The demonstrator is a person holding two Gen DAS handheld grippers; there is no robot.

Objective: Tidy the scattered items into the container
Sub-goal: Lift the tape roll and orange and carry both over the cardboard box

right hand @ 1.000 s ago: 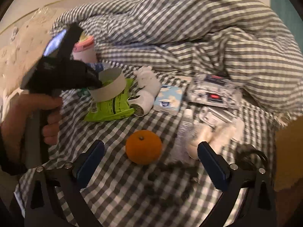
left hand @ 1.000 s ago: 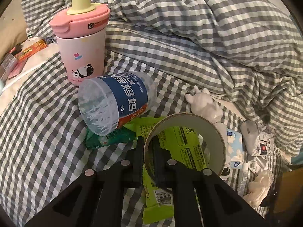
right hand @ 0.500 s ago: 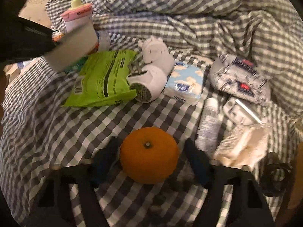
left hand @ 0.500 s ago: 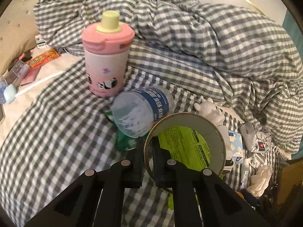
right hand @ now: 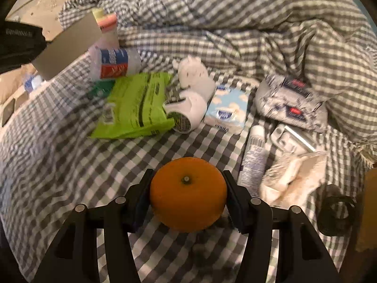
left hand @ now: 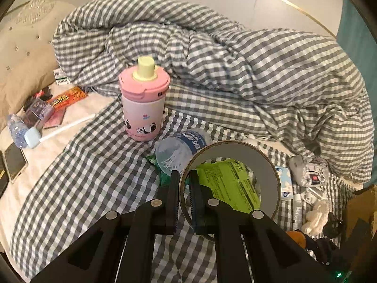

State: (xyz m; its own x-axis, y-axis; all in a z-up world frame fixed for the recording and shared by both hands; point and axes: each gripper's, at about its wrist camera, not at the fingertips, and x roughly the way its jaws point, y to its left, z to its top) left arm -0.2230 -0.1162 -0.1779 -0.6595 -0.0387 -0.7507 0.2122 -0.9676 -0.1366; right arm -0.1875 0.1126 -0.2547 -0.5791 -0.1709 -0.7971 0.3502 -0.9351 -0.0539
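My left gripper [left hand: 184, 184] is shut on the rim of a roll of tape [left hand: 266, 162] and holds it above the checked bed cover. The same roll [right hand: 68, 47] shows at the upper left in the right wrist view. My right gripper [right hand: 187, 184] is closed around an orange [right hand: 188, 193], with a pad against each side. A cardboard box edge [left hand: 360, 210] shows at the far right of the left wrist view.
On the cover lie a pink cup [left hand: 142, 103], a cotton swab jar [left hand: 181, 151], a green packet [right hand: 136, 108], a white plush toy [right hand: 193, 94], a tissue pack [right hand: 227, 110], a tube [right hand: 254, 155] and a black ring [right hand: 337, 212]. A bunched duvet [left hand: 235, 59] lies behind.
My left gripper lifted the tape roll up and back. My right gripper moved forward and closed from wide open onto the orange.
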